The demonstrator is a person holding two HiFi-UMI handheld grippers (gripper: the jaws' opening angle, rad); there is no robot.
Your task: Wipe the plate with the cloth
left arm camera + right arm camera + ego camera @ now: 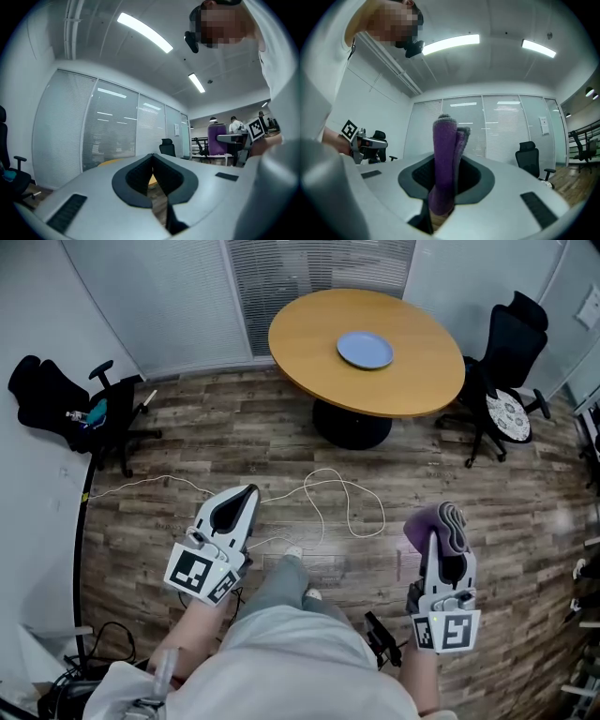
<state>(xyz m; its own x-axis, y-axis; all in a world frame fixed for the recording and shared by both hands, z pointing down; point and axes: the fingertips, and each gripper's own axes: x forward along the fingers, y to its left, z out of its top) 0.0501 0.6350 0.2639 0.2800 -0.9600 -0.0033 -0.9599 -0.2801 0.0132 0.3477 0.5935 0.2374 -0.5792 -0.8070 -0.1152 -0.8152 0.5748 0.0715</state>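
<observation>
Plate [365, 350]: pale blue and round, it lies flat on the round wooden tabletop [305, 338], right of the middle in the head view and well apart from both tongs.

The cloth [427, 526] is purple with a grey side and folded into a thick band. It is clamped in the right tongs [444, 540], whose jaws press on it from both sides. Its long axis runs along the jaws, and its free end sticks out past the tips, pointing forward toward the table. In the right gripper view the cloth [444, 159] stands as an upright strip between the jaws, with its rounded fold at the top and a second layer just to the right.

The left tongs [249, 493] are closed tip to tip with nothing between them. They point forward and slightly toward the table.

Both tongs are held over the wood-plank floor [234, 446], near the person's legs. A white cable [352, 498] loops across the floor between the person and the table's dark pedestal. One black office chair [66, 404] stands at the left wall. Another black office chair [506, 371] stands just right of the table and carries a round patterned cushion.

The cube on each tongs bears black-and-white square markers. In the right gripper view, a sheet [543, 123] posted on the glass partition is too small to read.
</observation>
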